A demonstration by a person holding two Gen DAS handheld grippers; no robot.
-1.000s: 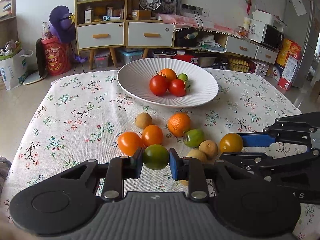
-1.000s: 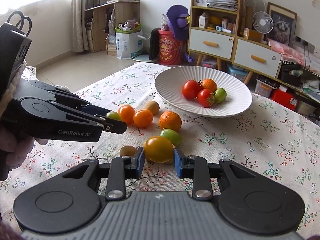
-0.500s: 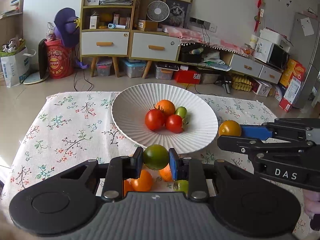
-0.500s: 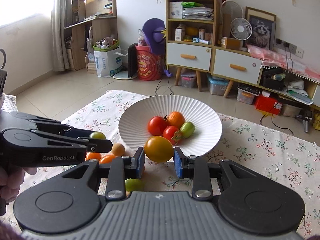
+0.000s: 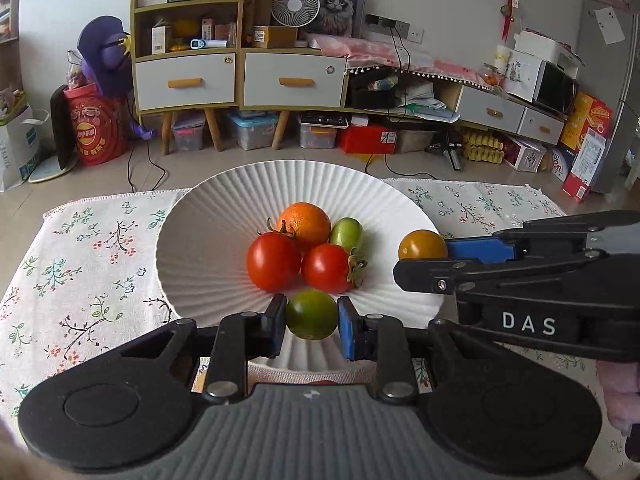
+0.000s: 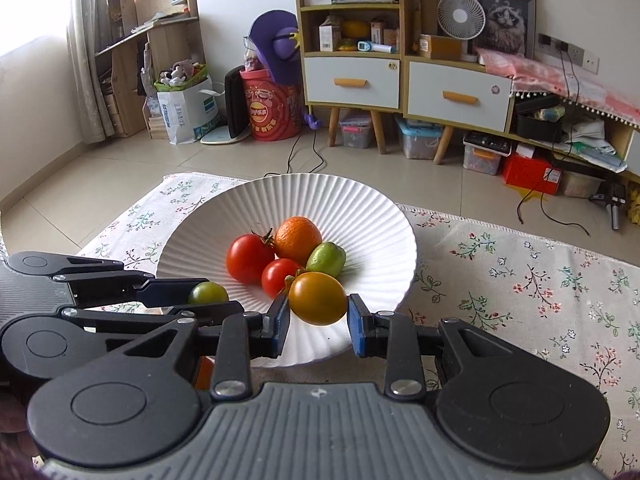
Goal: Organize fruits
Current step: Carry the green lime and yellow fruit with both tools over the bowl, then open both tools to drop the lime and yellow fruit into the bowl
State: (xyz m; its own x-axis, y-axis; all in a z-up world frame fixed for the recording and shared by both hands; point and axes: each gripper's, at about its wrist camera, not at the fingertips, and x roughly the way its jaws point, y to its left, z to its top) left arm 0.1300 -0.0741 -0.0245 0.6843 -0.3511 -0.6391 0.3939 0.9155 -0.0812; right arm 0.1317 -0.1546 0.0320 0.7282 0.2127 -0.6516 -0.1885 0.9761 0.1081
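Observation:
A white ribbed plate [image 5: 208, 240] [image 6: 360, 208] sits on the floral tablecloth and holds two red tomatoes [image 5: 274, 262], an orange [image 5: 306, 224] and a small green fruit [image 5: 346, 234]. My left gripper [image 5: 312, 316] is shut on a green tomato [image 5: 311, 315] over the plate's near part. My right gripper [image 6: 318, 316] is shut on a yellow-orange tomato [image 6: 317, 298] over the plate's near right side. In the left wrist view the right gripper [image 5: 424, 258] shows with its tomato [image 5: 422, 245]. In the right wrist view the left gripper [image 6: 208, 300] shows with its green tomato [image 6: 208, 293].
The floral tablecloth [image 5: 80, 272] [image 6: 520, 288] covers the table. A bit of orange fruit [image 6: 205, 372] shows under the right gripper on the cloth. Beyond the table are a floor, drawer cabinets [image 5: 240, 76] and clutter.
Both grippers have moved forward from the loose fruit on the cloth to over the plate, each still holding its tomato. The loose fruit is now almost hidden below the grippers.

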